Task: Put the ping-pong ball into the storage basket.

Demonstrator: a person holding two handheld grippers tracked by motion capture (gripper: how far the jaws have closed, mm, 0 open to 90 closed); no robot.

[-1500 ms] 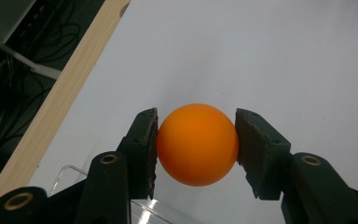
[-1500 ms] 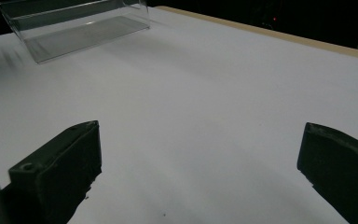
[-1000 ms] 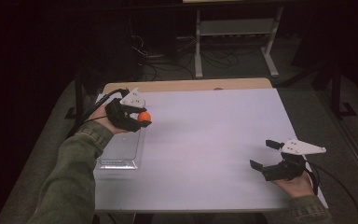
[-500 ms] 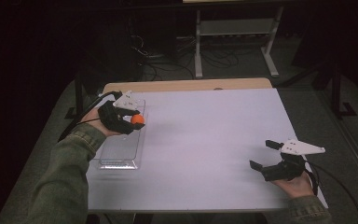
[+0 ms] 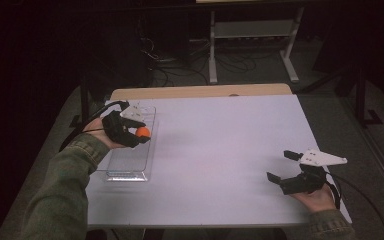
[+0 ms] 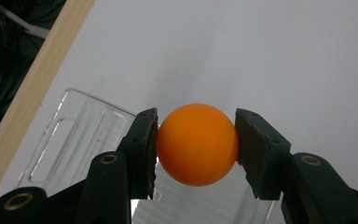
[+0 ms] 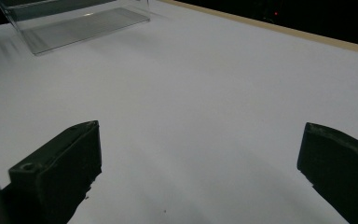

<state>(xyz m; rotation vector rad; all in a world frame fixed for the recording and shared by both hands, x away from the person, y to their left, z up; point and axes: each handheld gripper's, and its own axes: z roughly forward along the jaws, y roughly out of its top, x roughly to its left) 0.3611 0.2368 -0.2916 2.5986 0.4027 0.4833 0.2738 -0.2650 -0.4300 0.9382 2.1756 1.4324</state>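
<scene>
Left fingers [image 6: 145, 154] pinch an orange ball [image 6: 197, 143] above the clear tray [image 5: 125, 162] at the white desk's [image 5: 230, 150] left edge; right fingers [image 7: 58, 172] gape wide. Dark room, cables behind.

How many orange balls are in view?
1. The orange ball is clamped in the left hand-held gripper, over the clear tray at the table's left side. No others seen.
</scene>
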